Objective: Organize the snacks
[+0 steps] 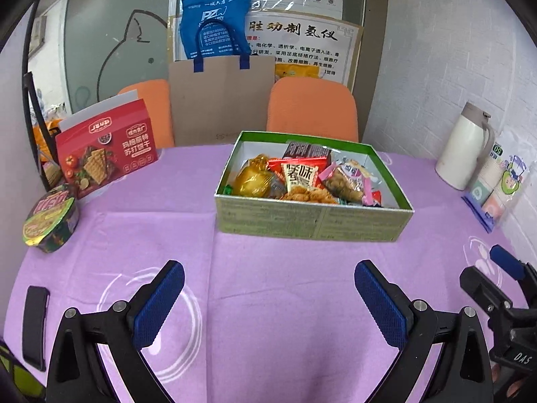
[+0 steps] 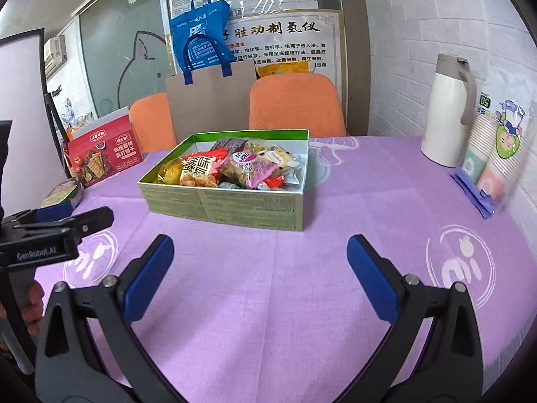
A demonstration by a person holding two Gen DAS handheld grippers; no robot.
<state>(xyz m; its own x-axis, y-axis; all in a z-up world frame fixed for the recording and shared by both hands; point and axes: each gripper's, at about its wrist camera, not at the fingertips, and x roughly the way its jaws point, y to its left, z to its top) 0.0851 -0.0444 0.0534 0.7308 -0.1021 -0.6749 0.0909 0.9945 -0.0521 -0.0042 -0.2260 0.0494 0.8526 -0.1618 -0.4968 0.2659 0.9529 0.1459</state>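
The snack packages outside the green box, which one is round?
The instant noodle bowl at the table's left edge: a round tub with a foil lid. The other, the red cracker box behind it, is a flat-sided rectangular carton standing upright.

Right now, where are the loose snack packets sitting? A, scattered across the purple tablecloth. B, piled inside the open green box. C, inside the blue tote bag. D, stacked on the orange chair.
B: the snack packets lie heaped inside the open green box, which stands on the purple tablecloth; the cloth in front of it is bare of packets.
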